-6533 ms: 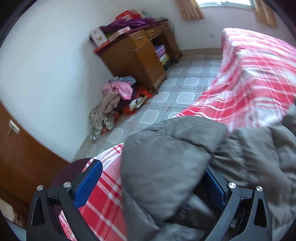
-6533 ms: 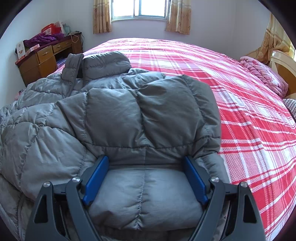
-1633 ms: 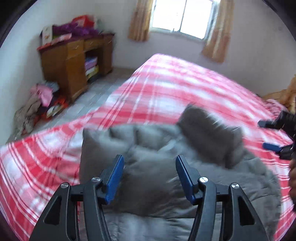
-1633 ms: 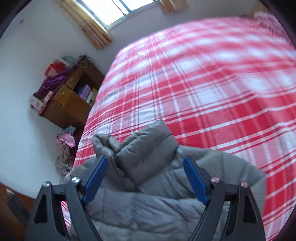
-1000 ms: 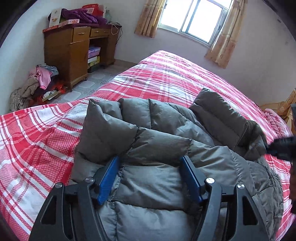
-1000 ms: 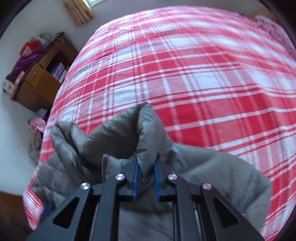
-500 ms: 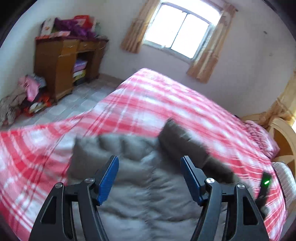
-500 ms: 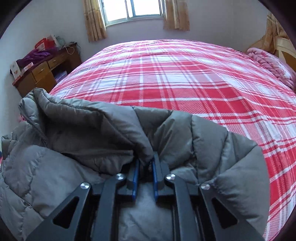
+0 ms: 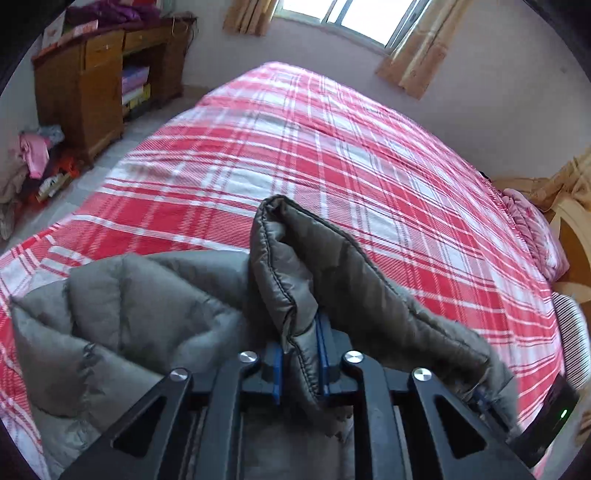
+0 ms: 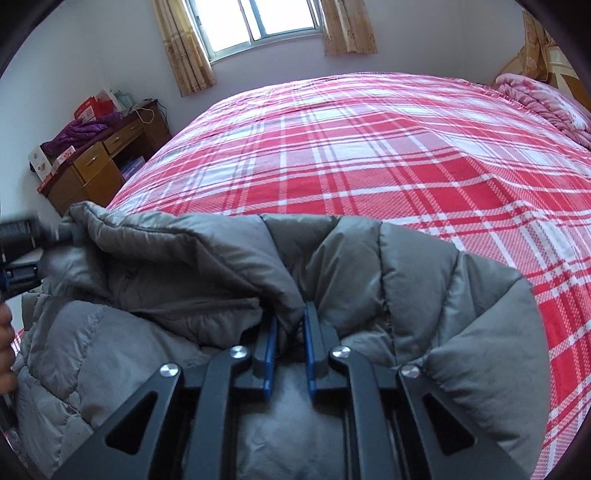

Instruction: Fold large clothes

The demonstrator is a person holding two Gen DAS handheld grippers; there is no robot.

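Note:
A grey quilted puffer jacket (image 9: 147,306) lies on a bed with a red and white plaid sheet (image 9: 332,147). My left gripper (image 9: 300,354) is shut on the jacket's stand-up collar (image 9: 295,254), which rises between its blue pads. My right gripper (image 10: 288,332) is shut on the other end of the same collar (image 10: 177,251), with the jacket (image 10: 443,295) spread beneath. The left gripper also shows at the left edge of the right wrist view (image 10: 22,243); the right one shows low right in the left wrist view (image 9: 543,424).
A wooden desk (image 9: 85,81) with clutter stands left of the bed, with a pile of clothes (image 9: 33,158) on the tiled floor. A pink blanket (image 10: 546,99) lies at the bed's far right by the headboard. A curtained window (image 10: 258,22) is behind.
My left gripper has shut on the collar; half a second ago it was open above the jacket. My right gripper stays shut on the collar's other end.

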